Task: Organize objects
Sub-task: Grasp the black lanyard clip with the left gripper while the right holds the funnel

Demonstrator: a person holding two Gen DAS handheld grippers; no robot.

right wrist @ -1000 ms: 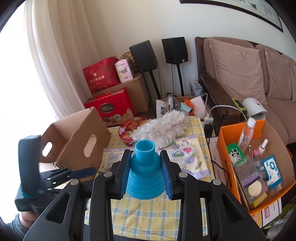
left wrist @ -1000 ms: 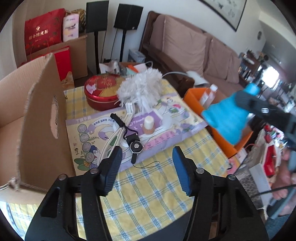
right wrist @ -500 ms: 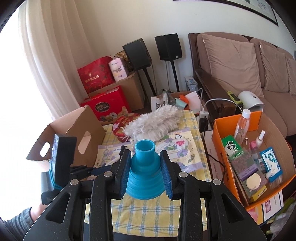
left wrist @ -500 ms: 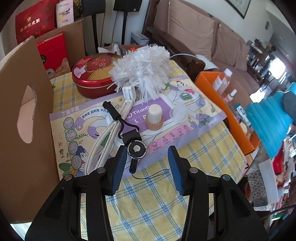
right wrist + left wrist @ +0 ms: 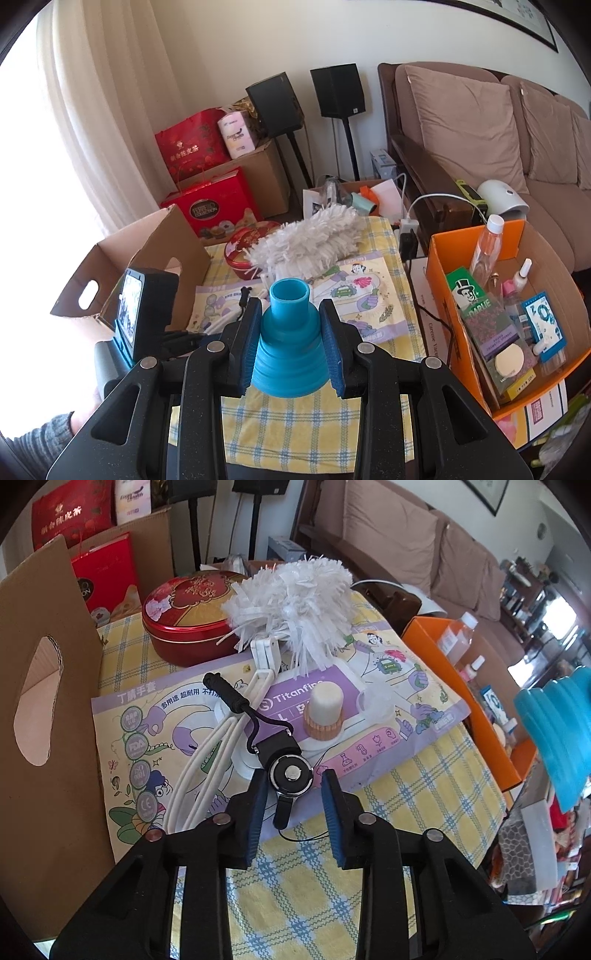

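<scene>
So left gripper [image 5: 291,775] straddles the black lanyard clip [image 5: 290,774], jaws parted, lined up to pinch.
Right gripper [image 5: 291,314] clamps the blue funnel [image 5: 290,339], probably orange-box [image 5: 443,258] bound.

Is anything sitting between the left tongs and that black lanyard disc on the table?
Nothing visible. The left tongs are open, and the black lanyard disc already lies in the gap between their tips, on the purple glove packet. The white cable runs beside the left finger, not across the path.
</scene>
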